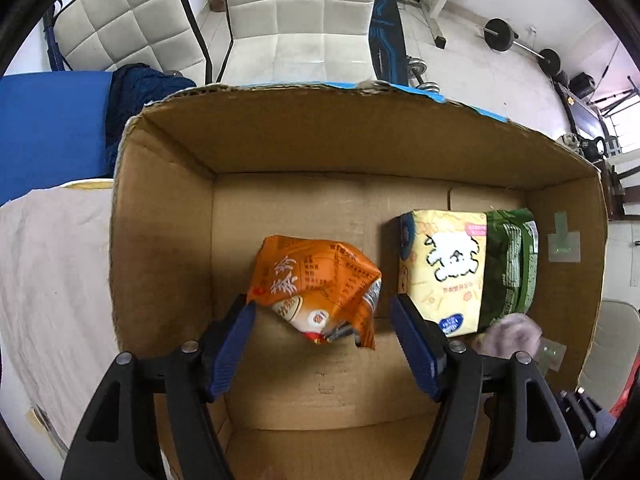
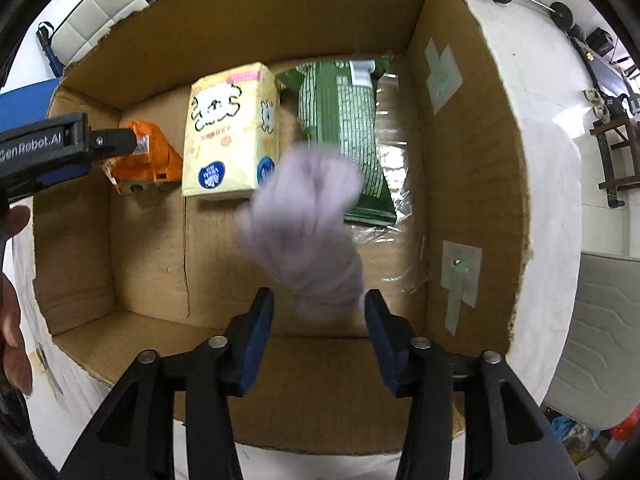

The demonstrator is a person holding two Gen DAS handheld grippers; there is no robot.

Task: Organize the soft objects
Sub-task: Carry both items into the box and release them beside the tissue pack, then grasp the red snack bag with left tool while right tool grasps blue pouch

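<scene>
An open cardboard box (image 1: 168,216) holds an orange crinkled packet (image 1: 320,288), a yellow tissue pack (image 1: 444,268) and a green packet (image 1: 512,264). My left gripper (image 1: 324,312) is open above the box, its fingers either side of the orange packet's near end. In the right wrist view my right gripper (image 2: 318,304) is open over the box (image 2: 472,184). A blurred lilac soft cloth (image 2: 312,224) is just beyond its fingertips, apart from the pads. The yellow pack (image 2: 230,132), green packet (image 2: 348,136) and orange packet (image 2: 154,156) lie behind it. The cloth shows in the left wrist view (image 1: 512,332).
A beige cloth-covered surface (image 1: 52,280) lies left of the box, with a blue mat (image 1: 48,128) and dark blue fabric (image 1: 136,92) behind. White padded chairs (image 1: 296,20) and weights (image 1: 500,34) stand beyond. The left gripper's body (image 2: 52,148) shows at the left of the right wrist view.
</scene>
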